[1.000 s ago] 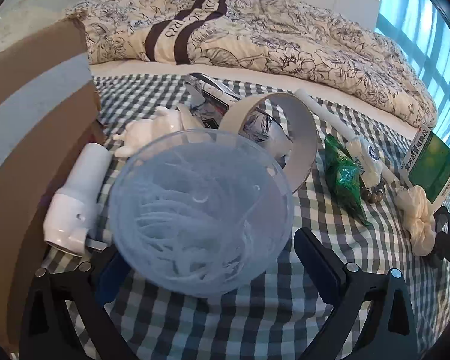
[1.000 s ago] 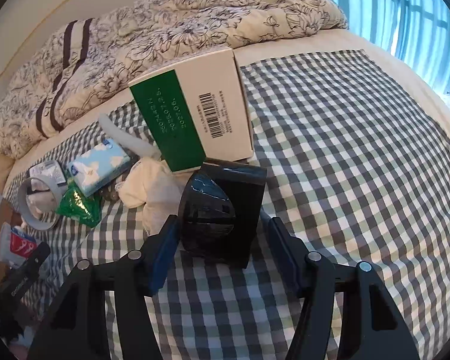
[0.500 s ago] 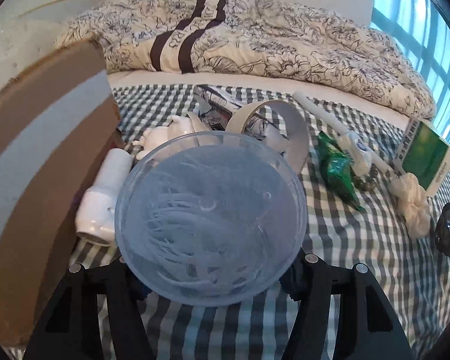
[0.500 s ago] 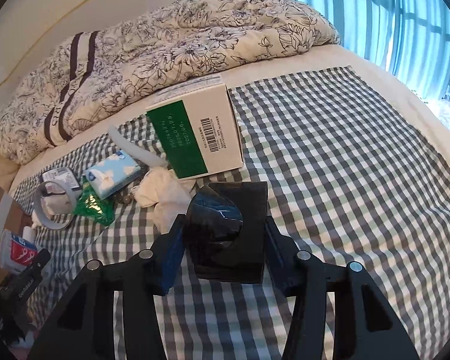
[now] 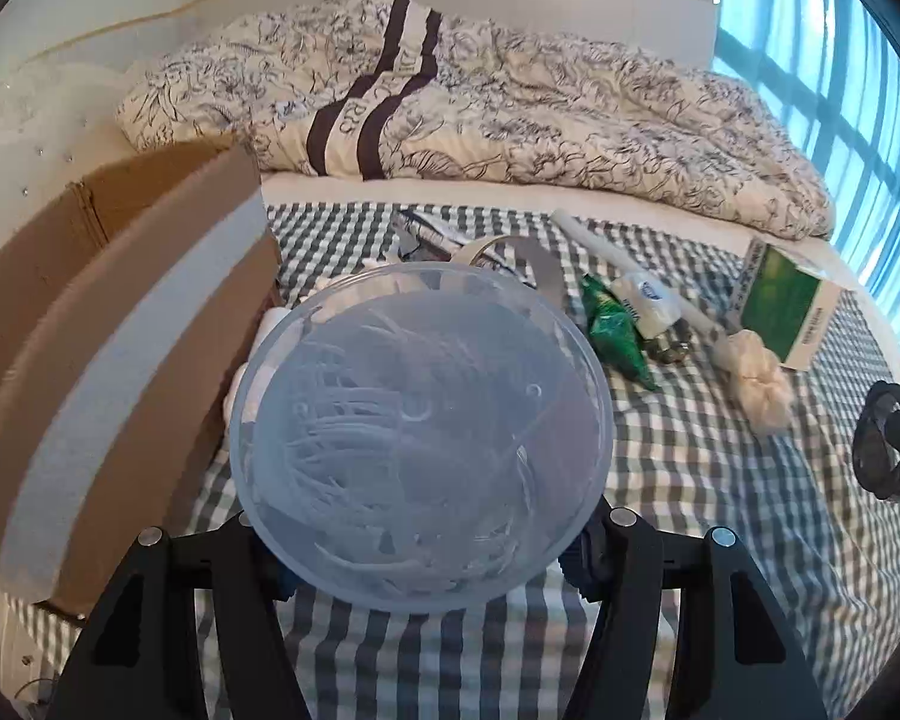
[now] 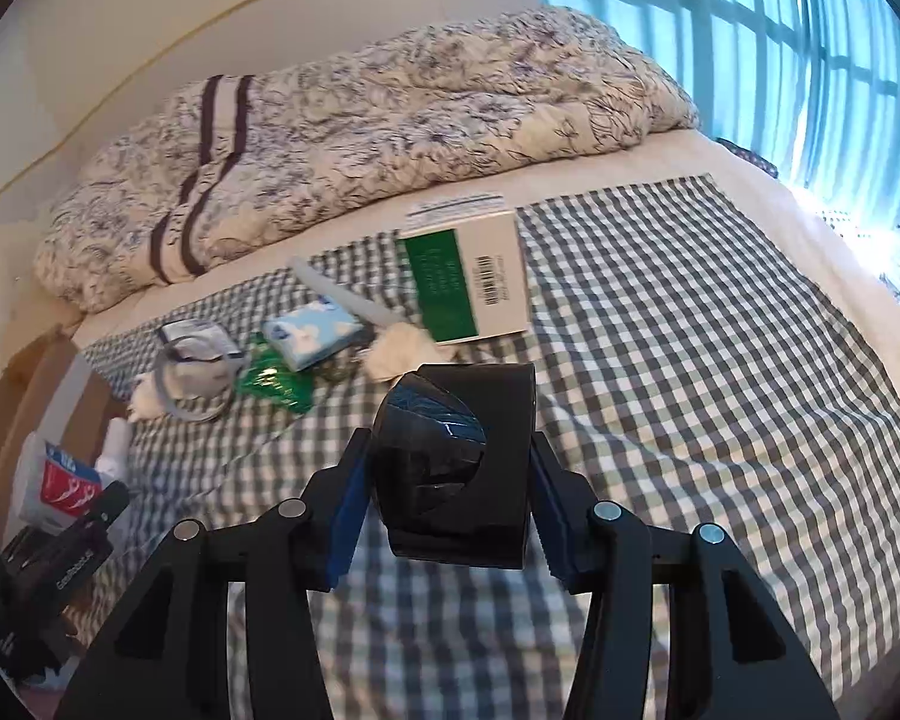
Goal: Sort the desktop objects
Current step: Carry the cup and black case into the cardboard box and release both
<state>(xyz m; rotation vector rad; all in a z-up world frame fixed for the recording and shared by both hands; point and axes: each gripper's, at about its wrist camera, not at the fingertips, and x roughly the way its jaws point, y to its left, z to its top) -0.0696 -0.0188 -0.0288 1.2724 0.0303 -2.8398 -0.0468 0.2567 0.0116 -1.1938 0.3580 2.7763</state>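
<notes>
Since a second ago we have lifted both loads off the checked cloth [image 6: 720,324]: the clear bowl [image 5: 420,432] now rides higher between our left fingers, and the black tape roll [image 6: 456,468] has come up and away from the green-and-white box [image 6: 468,282].

Our left gripper [image 5: 426,546] is clenched on the bowl's near underside, fingers pressing from either side, with the bowl filling the space ahead of the tips. Left of those fingers stands the cardboard box [image 5: 120,324]; ahead and to the right lie the green packet [image 5: 615,330], the tissue pack [image 5: 642,300] and the cream scrunchie [image 5: 756,384].

Our right gripper [image 6: 450,510] grasps the tape roll, one blue pad on each flat side. Beyond its fingertips lies the green-and-white box, and ahead to the left the tissue pack and green packet.
</notes>
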